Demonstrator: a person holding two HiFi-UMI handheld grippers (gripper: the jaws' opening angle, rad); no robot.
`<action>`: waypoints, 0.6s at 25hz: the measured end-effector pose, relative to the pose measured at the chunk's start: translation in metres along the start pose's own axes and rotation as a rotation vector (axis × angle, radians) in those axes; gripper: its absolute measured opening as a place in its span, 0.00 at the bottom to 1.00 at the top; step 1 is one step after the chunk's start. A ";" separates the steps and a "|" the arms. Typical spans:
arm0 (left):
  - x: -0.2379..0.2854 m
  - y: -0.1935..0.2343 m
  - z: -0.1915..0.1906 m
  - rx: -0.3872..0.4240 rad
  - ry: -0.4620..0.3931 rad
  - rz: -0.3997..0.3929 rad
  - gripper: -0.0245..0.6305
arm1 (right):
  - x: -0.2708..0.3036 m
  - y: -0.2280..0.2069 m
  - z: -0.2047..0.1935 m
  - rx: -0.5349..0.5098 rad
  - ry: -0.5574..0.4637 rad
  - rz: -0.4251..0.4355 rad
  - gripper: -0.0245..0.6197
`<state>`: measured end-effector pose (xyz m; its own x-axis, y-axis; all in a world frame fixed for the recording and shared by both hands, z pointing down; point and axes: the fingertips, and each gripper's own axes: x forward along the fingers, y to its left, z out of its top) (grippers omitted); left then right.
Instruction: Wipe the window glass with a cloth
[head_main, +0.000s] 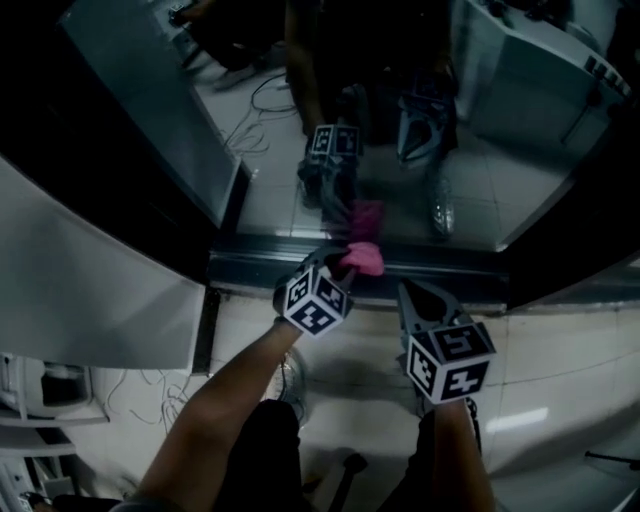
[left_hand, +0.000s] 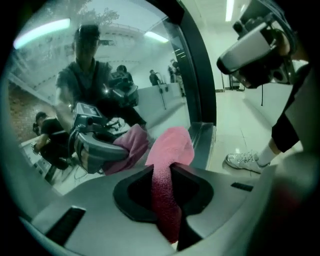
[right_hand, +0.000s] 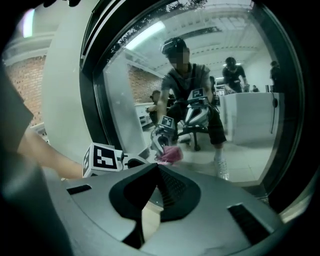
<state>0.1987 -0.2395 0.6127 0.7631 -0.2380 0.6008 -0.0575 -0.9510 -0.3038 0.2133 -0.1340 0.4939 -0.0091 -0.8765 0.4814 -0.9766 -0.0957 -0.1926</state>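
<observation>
A pink cloth (head_main: 362, 257) is pinched in my left gripper (head_main: 335, 268), which is shut on it and presses it against the bottom of the window glass (head_main: 400, 170), just above the dark sill (head_main: 450, 275). In the left gripper view the cloth (left_hand: 167, 150) sticks out between the jaws of the left gripper (left_hand: 162, 169) and touches its own reflection in the glass (left_hand: 60, 55). My right gripper (head_main: 418, 297) hangs lower right of the cloth, off the glass, shut and empty. In the right gripper view its tips (right_hand: 157, 169) meet, with the cloth (right_hand: 170, 155) ahead.
A dark window post (head_main: 140, 190) and a white panel (head_main: 80, 290) stand at the left. The glass mirrors the person, both grippers and the room behind. A white shoe (left_hand: 245, 161) rests on the tiled floor (head_main: 560, 400). Cables (head_main: 130, 385) lie at the lower left.
</observation>
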 end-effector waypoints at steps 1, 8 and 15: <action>-0.011 -0.005 0.007 0.007 -0.020 0.004 0.12 | -0.008 0.005 -0.002 -0.005 -0.010 0.001 0.04; -0.091 0.018 0.094 0.022 -0.196 0.070 0.12 | -0.047 0.035 0.060 -0.080 -0.111 -0.013 0.04; -0.170 0.066 0.160 0.015 -0.306 0.189 0.12 | -0.085 0.067 0.122 -0.155 -0.203 -0.026 0.04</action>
<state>0.1682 -0.2301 0.3722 0.8975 -0.3369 0.2845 -0.2079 -0.8923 -0.4007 0.1745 -0.1232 0.3359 0.0450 -0.9530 0.2998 -0.9973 -0.0602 -0.0417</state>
